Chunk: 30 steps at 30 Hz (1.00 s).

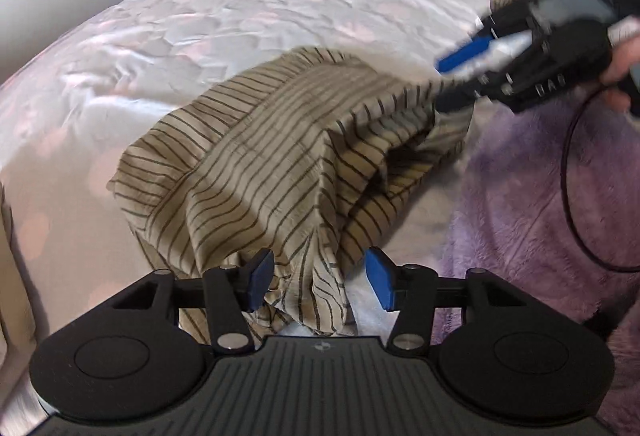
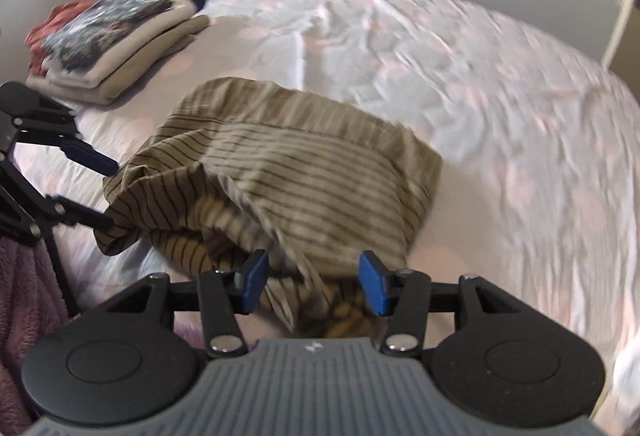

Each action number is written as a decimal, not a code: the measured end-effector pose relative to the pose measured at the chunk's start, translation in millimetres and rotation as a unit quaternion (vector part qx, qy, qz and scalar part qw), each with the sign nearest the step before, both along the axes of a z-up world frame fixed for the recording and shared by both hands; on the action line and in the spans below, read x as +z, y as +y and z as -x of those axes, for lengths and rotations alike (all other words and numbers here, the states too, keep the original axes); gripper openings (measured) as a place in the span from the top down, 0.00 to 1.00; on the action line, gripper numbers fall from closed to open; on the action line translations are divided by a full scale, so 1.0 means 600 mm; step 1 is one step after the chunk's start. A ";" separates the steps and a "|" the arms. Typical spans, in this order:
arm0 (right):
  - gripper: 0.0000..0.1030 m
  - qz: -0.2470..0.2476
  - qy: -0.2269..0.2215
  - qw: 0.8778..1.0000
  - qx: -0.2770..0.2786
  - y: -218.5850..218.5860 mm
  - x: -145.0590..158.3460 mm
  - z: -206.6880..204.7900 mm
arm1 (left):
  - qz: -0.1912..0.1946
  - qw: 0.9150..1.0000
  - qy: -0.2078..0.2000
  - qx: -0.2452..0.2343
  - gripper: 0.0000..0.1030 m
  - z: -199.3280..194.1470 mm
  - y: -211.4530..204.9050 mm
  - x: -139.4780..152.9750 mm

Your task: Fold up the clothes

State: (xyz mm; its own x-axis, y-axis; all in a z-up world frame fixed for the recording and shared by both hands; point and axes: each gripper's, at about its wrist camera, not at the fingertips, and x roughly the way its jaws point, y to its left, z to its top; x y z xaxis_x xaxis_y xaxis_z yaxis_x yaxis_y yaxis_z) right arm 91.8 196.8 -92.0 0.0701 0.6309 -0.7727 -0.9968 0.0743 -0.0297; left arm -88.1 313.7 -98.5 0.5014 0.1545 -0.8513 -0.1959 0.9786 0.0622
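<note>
A tan garment with thin dark stripes [image 1: 272, 164] lies bunched and partly folded on the bed; it also shows in the right wrist view [image 2: 304, 180]. My left gripper [image 1: 320, 282] is open, its blue pads standing on either side of the garment's near edge. My right gripper [image 2: 314, 284] is open too, with cloth between its pads. In the left wrist view the right gripper [image 1: 452, 84] sits at the garment's far right corner. In the right wrist view the left gripper [image 2: 108, 196] is at the garment's left end.
The bed has a pale sheet with pink spots [image 1: 240, 16]. A fuzzy purple blanket [image 1: 540, 204] lies on the right in the left wrist view. A stack of folded clothes [image 2: 116, 40] sits at the far left of the bed. A wall runs behind.
</note>
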 end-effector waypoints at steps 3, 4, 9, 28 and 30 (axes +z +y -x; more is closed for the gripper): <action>0.85 -0.005 -0.021 0.999 0.034 0.011 0.001 0.016 | -0.017 1.000 0.021 -0.005 0.98 -0.013 -0.003 -0.012; 0.93 -0.005 -0.024 0.999 0.046 0.013 0.001 0.020 | -0.010 1.000 0.018 -0.010 0.98 -0.010 -0.001 -0.011; 0.97 0.035 -0.003 0.994 0.101 0.001 0.004 0.025 | 0.001 0.995 0.045 -0.094 1.00 0.003 -0.007 -0.008; 0.59 0.005 0.145 0.989 0.025 -0.070 0.023 -0.058 | 0.140 0.988 -0.061 0.010 0.56 0.089 0.116 0.044; 0.59 -0.023 0.167 0.986 -0.012 -0.068 0.027 -0.084 | 0.155 0.981 -0.095 0.070 0.56 0.095 0.147 0.046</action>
